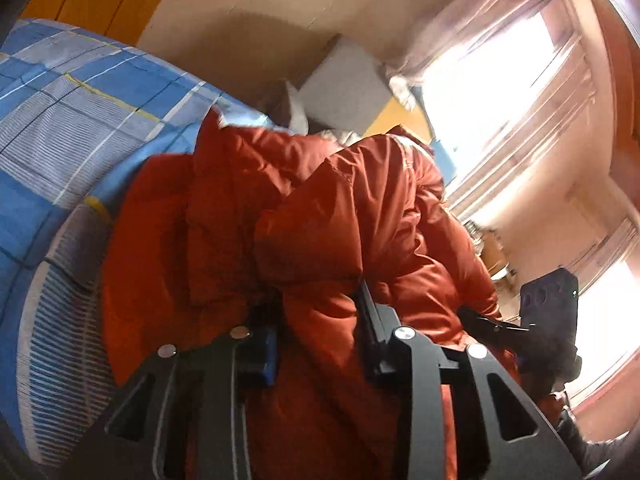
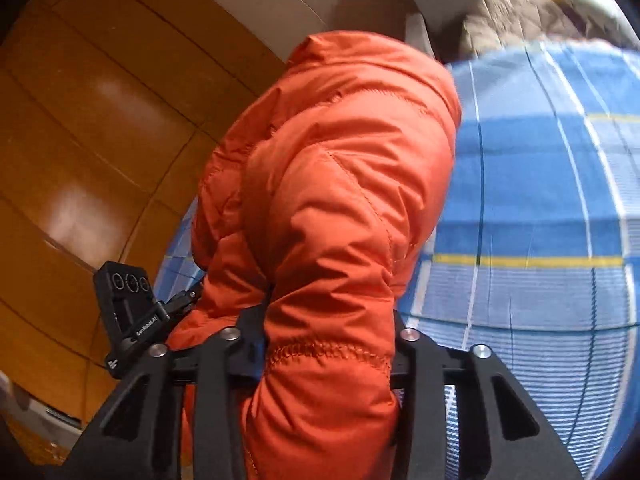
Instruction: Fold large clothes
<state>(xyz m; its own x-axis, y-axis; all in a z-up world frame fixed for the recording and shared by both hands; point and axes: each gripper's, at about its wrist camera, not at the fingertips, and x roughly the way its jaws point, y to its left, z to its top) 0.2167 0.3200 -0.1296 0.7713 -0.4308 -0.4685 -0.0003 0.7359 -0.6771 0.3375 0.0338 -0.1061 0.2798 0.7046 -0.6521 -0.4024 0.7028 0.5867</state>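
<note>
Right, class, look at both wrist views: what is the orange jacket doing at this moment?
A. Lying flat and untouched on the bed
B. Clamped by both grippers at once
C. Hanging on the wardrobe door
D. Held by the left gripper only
B: the jacket is pinched in the left gripper and, in the other view, in the right gripper, above the checked bedsheet.

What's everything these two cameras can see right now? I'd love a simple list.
Jacket: one, orange, puffy, held up over the bed, bunched between both grippers.
Bedcover: one, blue and white plaid with yellow lines, under and behind the jacket.
Pillow: one, grey, at the far end of the bed by the wall.
Brown garment: one, brown, heaped at the far edge of the bed.
Curtains: sheer, pale, over a bright window.
Wooden panels: brown, beside the bed.
Left gripper: black, shut on the jacket.
Right gripper: black, shut on the jacket.
</note>
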